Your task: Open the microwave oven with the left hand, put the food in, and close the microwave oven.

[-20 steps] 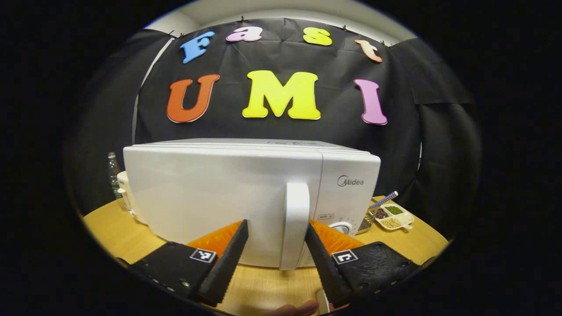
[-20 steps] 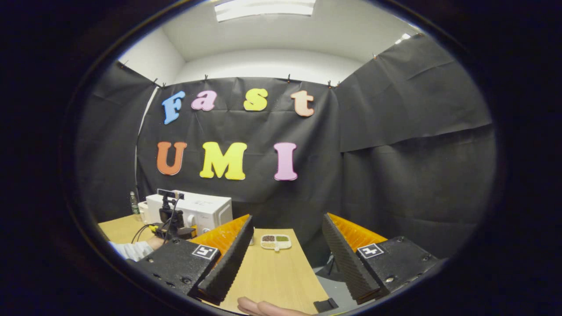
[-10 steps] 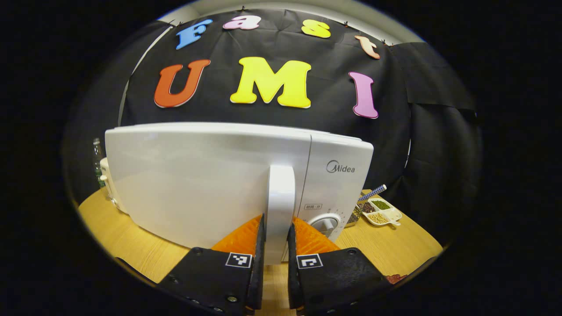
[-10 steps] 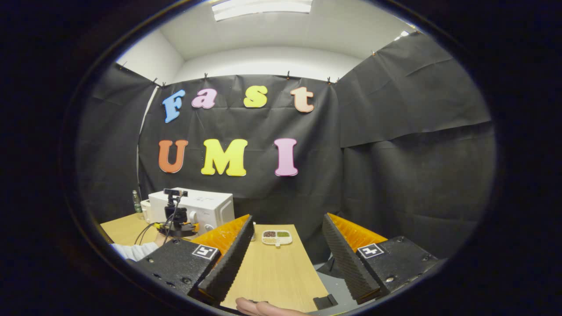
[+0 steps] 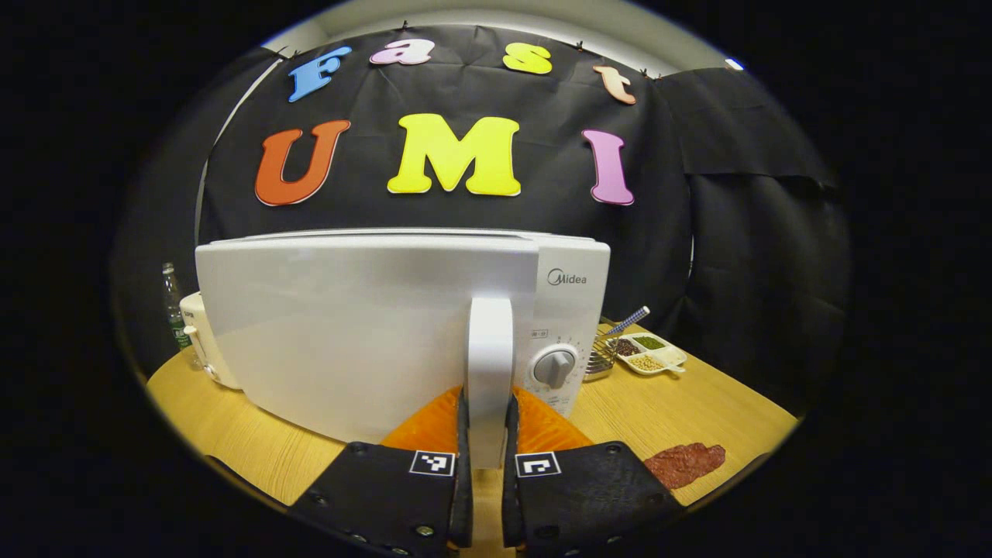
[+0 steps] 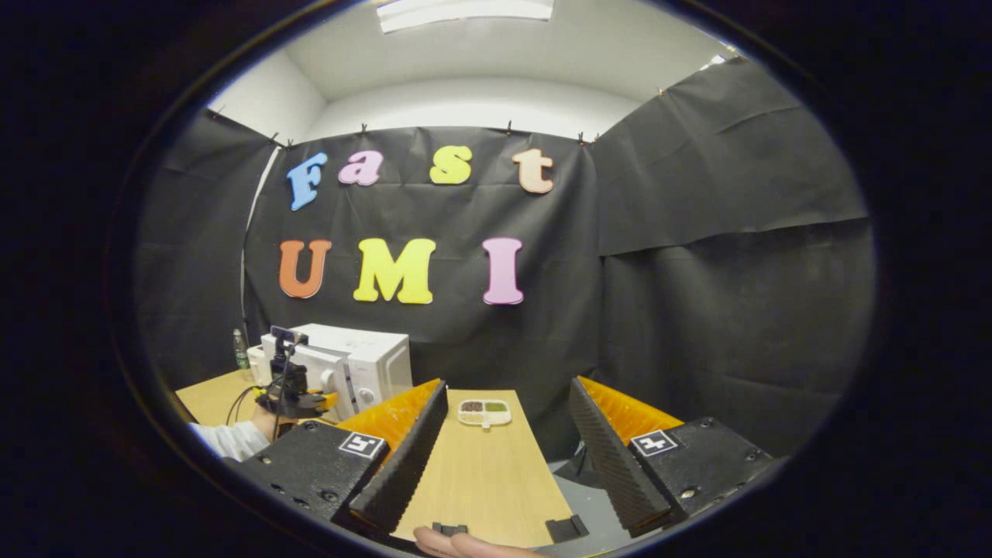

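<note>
The left gripper (image 5: 487, 434) is clamped on the upright white handle (image 5: 489, 364) of the white box-shaped microwave oven (image 5: 364, 325), one finger pressed against each side of the handle's lower part. In the left gripper view the door is swung slightly off the oven body, with a seam showing along its top edge beside the control panel, and the grey round dial (image 5: 555, 367) sits just right of the handle. The oven stands on the light wooden desk (image 5: 682, 403) toward its far left area. A flat reddish-brown piece of food (image 5: 685, 463) lies on the desk near its front edge, to the right of the left gripper. A cream divided dish of beans and grains (image 5: 649, 355) rests near the desk's far edge, right of the oven, with a small wire basket (image 5: 598, 359) between the two. A clear plastic bottle (image 5: 173, 314) stands behind the oven's left side. The right gripper (image 6: 504, 449) has its fingers spread wide apart, holding nothing, above the desk's near right part.
</note>
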`<state>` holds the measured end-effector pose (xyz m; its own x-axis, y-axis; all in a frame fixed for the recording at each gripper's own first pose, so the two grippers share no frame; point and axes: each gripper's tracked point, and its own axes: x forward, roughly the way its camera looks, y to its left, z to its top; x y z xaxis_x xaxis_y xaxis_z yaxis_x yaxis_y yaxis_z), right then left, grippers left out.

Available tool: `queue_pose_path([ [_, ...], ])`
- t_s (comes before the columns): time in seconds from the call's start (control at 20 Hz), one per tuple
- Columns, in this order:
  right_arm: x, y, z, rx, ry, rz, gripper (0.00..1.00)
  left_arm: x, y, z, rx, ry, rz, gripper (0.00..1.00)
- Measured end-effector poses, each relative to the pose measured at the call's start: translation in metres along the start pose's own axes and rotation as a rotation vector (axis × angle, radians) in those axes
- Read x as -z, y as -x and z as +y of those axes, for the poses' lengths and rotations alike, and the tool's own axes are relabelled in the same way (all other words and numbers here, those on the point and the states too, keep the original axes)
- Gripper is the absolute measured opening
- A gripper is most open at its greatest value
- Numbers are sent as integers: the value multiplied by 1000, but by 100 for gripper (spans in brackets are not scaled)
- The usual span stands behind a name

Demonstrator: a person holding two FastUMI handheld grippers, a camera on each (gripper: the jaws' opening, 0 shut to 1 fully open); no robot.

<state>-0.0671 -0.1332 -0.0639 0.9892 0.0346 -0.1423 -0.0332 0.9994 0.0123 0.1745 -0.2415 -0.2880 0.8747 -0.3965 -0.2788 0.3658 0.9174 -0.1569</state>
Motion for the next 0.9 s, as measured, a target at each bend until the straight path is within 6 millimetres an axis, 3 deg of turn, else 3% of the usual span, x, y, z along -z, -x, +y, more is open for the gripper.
queue_pose_path([
  [0.05, 2, -2, 3, -6, -7, 5, 90, 1, 11, 2, 5, -6, -4, 14],
  [0.1, 3, -3, 7, -13, -13, 10, 100, 2, 24, 4, 7, -20, -12, 14],
  [0.35, 11, -9, 26, -30, -13, 27, 100, 13, 73, 22, 25, -39, -37, 16],
  [0.4, 13, -11, 30, -35, -11, 34, 90, 15, 83, 26, 34, -47, -42, 16],
  [0.45, 15, -13, 34, -38, -10, 39, 90, 17, 93, 30, 44, -46, -49, 16],
  [0.5, 16, -15, 39, -42, -9, 42, 100, 20, 104, 37, 49, -39, -49, 17],
  [0.75, 25, -20, 71, -82, 3, 46, 100, 32, 171, 86, 14, -39, -78, 20],
  [0.8, 28, -21, 79, -93, 8, 50, 100, 38, 186, 99, -2, -39, -72, 24],
  [0.9, 39, -29, 97, -118, 21, 72, 100, 44, 223, 138, -90, -55, -78, 56],
])
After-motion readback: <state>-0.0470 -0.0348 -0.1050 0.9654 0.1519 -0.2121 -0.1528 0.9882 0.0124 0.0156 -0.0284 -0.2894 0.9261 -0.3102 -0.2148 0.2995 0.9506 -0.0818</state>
